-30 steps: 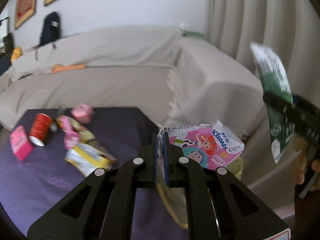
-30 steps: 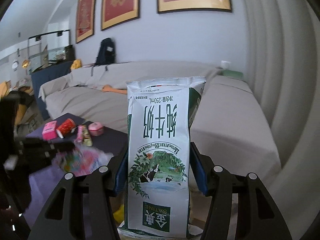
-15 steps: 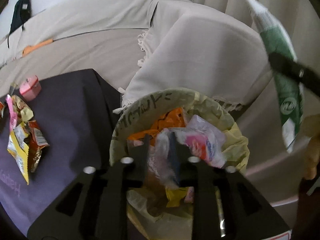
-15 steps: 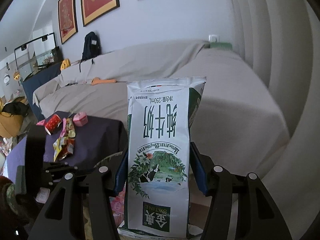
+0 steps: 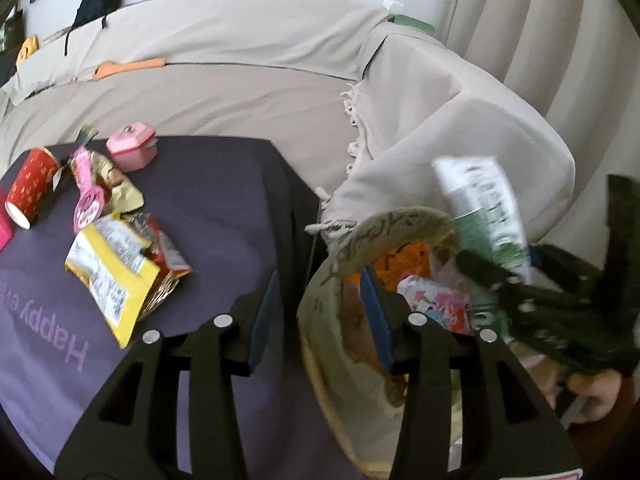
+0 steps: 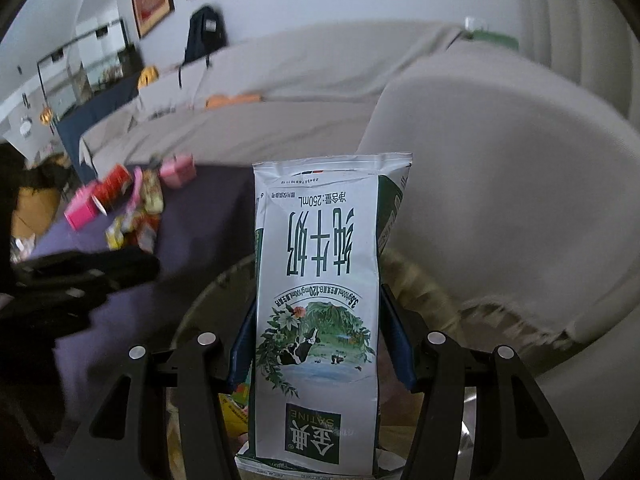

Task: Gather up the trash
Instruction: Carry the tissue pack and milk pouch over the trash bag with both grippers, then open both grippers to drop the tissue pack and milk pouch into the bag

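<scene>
A draped sofa [image 5: 248,80] stands beyond the purple desk [image 5: 224,208] strewn with wrappers [image 5: 116,272]. Right of it, the trash bin [image 5: 352,248] sits under the wide, empty left hand-held gripper [image 5: 320,312]. The right hand-held gripper [image 6: 318,344] clamps a milk carton [image 6: 320,300] above the bin.

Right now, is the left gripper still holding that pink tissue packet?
No, the left gripper is open and empty, and the pink tissue packet lies inside the trash bin.

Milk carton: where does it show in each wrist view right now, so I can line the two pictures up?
Left wrist: milk carton at right, tilted over the trash bin, gripped by the right gripper.
Right wrist: centre, upside down between the fingers.
Shared landmark: pink box on the purple table.
</scene>
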Demonstrator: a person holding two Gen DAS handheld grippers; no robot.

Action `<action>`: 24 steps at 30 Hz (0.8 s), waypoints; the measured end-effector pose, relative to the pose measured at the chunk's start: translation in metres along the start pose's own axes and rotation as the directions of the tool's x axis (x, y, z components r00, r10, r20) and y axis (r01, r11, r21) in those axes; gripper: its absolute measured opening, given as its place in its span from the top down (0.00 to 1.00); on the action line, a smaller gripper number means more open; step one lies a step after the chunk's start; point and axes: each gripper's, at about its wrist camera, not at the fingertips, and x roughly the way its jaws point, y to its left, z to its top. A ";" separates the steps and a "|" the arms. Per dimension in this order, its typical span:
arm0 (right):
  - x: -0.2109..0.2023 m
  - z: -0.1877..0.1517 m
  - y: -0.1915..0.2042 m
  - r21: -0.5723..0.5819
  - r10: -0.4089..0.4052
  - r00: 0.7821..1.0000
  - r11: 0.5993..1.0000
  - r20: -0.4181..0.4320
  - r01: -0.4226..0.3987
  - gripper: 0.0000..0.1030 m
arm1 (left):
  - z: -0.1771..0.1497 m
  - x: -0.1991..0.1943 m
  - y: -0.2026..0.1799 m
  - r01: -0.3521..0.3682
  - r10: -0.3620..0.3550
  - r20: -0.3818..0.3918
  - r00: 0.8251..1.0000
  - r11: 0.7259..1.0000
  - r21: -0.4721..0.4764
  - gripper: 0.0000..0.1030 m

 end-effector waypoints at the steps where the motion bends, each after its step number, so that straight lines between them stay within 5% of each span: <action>1: 0.006 -0.002 0.002 -0.006 -0.011 1.000 1.000 -0.012 0.011 0.48 | -0.001 -0.002 0.002 -0.003 0.003 0.003 1.000 1.000 0.000 0.61; 15: 0.058 -0.025 0.009 0.008 -0.080 0.967 0.996 -0.240 0.084 0.48 | -0.007 -0.048 0.034 -0.018 0.019 0.094 0.995 1.000 -0.012 0.60; 24: 0.062 -0.034 0.007 0.007 -0.093 0.951 0.995 -0.294 0.099 0.48 | -0.008 -0.057 0.051 -0.038 0.043 0.104 0.994 0.998 -0.050 0.60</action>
